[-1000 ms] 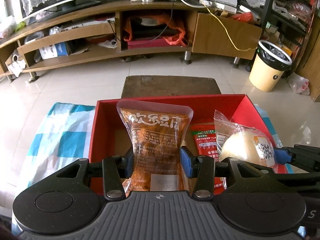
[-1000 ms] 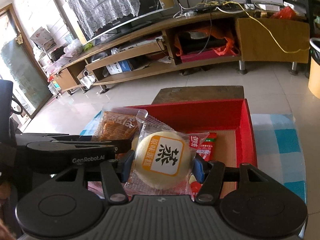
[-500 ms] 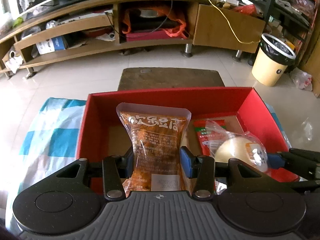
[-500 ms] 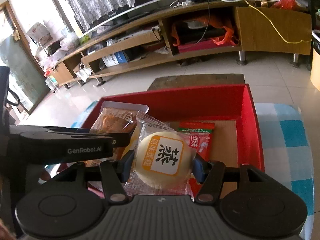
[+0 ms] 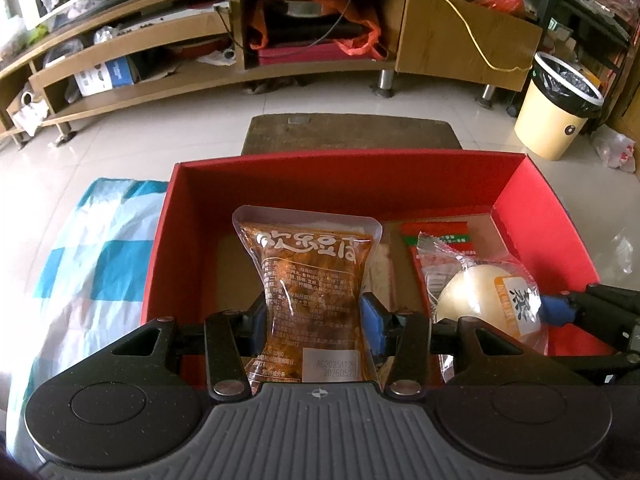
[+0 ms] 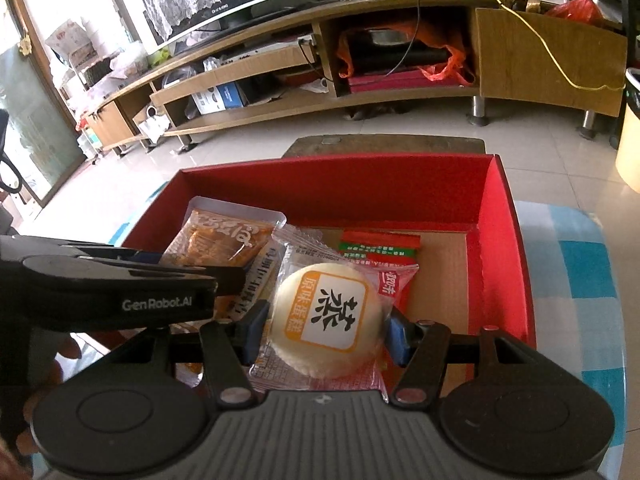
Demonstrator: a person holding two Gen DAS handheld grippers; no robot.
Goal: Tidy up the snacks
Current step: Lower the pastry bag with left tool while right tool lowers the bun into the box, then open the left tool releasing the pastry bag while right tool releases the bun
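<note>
A red cardboard box [image 5: 348,160] [image 6: 340,160] lies open on a checked cloth. My left gripper [image 5: 312,312] is shut on an orange-brown snack packet [image 5: 312,264] [image 6: 224,240], held upright low inside the box's left half. My right gripper [image 6: 324,328] is shut on a round pale cake in a clear wrapper [image 6: 324,312] [image 5: 480,300], just right of the brown packet. A red and green snack packet [image 5: 436,236] [image 6: 380,246] lies flat on the box floor under the cake. The left gripper's black body [image 6: 120,276] hides the box's near left corner in the right wrist view.
The blue and white checked cloth [image 5: 92,256] [image 6: 576,280] shows on both sides of the box. A brown wooden board [image 5: 352,132] sits just beyond its far wall. A cream bin [image 5: 560,108] stands at the far right and a long TV cabinet [image 5: 320,40] lines the back.
Both grippers have sunk with their packets from above the box rim down into the box. The brown packet and the cake stay gripped as before.
</note>
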